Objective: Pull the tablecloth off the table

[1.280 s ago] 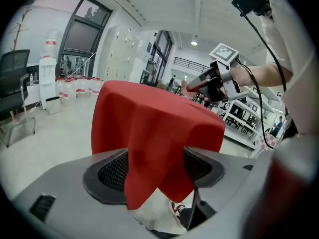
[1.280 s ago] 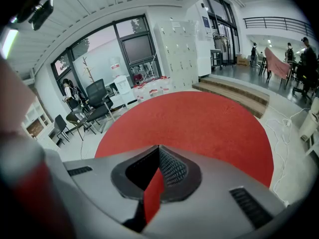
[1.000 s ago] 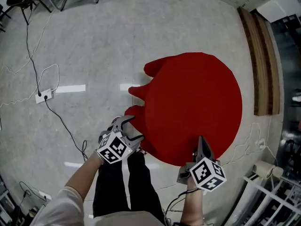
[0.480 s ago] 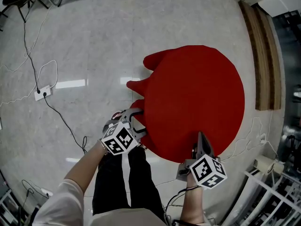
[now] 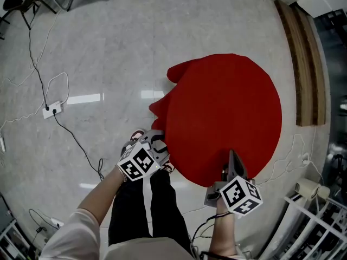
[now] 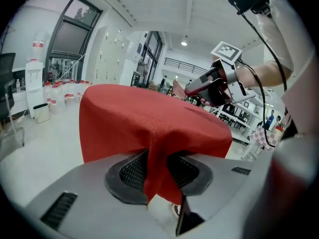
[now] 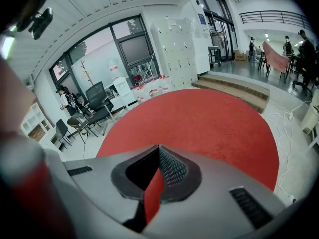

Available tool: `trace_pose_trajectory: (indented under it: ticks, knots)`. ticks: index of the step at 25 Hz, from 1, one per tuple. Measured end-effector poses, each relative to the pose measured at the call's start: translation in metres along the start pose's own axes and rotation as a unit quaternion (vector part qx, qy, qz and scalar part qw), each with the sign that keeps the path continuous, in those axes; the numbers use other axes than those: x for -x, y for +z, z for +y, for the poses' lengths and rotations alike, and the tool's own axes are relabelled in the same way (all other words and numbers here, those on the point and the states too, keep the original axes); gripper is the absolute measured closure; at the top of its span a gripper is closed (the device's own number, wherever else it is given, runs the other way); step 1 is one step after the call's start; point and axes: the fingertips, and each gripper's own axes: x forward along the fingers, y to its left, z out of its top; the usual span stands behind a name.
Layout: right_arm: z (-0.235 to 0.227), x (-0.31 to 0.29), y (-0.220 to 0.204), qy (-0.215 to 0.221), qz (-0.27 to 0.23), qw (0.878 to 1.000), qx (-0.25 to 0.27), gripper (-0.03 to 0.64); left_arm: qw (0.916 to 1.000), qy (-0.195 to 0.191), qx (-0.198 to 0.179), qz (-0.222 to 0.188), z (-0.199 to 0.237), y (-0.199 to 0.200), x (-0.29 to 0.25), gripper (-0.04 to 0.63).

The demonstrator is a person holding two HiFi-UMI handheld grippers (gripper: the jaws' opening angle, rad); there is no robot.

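A red tablecloth (image 5: 222, 118) covers a round table and hides it completely, hanging down past the table's rim all round. Judging by this, the pull has barely begun: both grips are made, but the cloth lies fully over the table top and all the dragging off is left. At the table's near edge, the left gripper (image 5: 157, 144) has just been closing its jaws and now pinches a hanging fold of cloth between them. The right gripper (image 5: 231, 161), further along that near edge, is clamped tight on a thin strip of the hem. The fabric is a coarse matte weave, flat on top, with soft bulging folds at the table's left side above a pale stone floor (image 5: 108, 53).
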Motion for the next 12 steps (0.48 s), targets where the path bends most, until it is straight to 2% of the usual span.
trace_pose_trajectory:
  ticks: [5,12]
  knots:
    - [0.003,0.001,0.005,0.006,-0.005,1.000,-0.003,0.592,0.9985,-0.009,0.053,-0.008,-0.002,0.001,0.006,0.506]
    - [0.007,0.000,0.005,0.012,-0.007,1.000,-0.014,0.592,0.9970,0.025,0.070,0.024,0.002,-0.004,0.021,0.558]
